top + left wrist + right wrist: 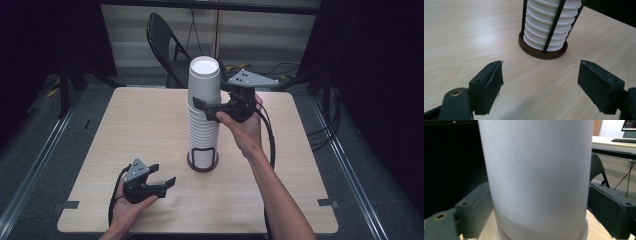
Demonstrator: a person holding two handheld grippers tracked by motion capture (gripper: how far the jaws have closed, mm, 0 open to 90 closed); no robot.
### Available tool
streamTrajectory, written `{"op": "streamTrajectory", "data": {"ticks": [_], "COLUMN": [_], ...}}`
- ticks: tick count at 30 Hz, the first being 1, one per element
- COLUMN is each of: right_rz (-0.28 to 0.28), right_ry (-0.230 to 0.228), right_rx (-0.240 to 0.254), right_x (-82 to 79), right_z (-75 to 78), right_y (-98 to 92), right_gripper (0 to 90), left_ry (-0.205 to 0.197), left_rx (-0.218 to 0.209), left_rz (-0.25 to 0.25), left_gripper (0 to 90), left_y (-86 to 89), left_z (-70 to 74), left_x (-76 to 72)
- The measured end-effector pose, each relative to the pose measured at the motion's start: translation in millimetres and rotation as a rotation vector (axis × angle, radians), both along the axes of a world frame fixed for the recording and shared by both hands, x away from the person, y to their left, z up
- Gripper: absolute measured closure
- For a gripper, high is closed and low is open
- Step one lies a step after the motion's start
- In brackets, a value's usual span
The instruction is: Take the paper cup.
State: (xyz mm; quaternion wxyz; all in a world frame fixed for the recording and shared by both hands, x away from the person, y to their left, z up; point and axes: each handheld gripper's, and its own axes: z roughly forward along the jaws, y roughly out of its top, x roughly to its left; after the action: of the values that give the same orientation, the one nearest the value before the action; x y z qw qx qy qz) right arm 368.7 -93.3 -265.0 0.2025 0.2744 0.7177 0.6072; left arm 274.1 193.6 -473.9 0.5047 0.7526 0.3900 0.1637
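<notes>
1. A tall stack of white paper cups is seen standing upright in a black wire holder with a dark round base, pretty much at the middle of the wooden table.
2. The top cup is flanked by the right gripper, held up high beside the stack. In the right gripper view its jaws are pressed against both sides of the cup wall, so it looks clamped on that top cup.
3. The left gripper is held low over the near left part of the table, well apart from the stack, with its jaws spread wide and nothing between them.
4. In the left gripper view, the holder's base and the lower cup rims are seen just ahead of the open jaws, on bare tabletop.
5. A folding chair is parked behind the far edge of the table.
</notes>
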Motion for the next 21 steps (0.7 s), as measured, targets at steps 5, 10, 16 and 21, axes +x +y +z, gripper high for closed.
{"op": "streamTrajectory", "data": {"ticks": [5, 10, 16, 21], "right_rz": [0.000, -0.009, -0.042, -0.064], "right_ry": [-0.001, 0.001, -0.010, -0.024], "right_rx": [-0.002, -0.016, -0.049, -0.073], "right_x": [3.8, 6.3, 6.6, 5.5], "right_z": [-2.1, -2.9, -3.4, -2.0], "right_y": [3.7, 8.6, 16.1, 20.0], "right_gripper": [8.5, 8.5, 8.7, 10.6], "left_ry": [0.002, 0.005, 0.004, 0.007], "left_rx": [-0.001, -0.001, -0.001, -0.001], "left_rz": [-0.001, -0.003, -0.005, -0.004], "left_gripper": [20.3, 20.5, 20.7, 20.8], "left_y": [-0.6, -1.3, -1.7, -0.8], "left_z": [-0.3, -0.6, -0.8, -1.1], "left_x": [0.2, 0.1, 0.1, 0.6]}}
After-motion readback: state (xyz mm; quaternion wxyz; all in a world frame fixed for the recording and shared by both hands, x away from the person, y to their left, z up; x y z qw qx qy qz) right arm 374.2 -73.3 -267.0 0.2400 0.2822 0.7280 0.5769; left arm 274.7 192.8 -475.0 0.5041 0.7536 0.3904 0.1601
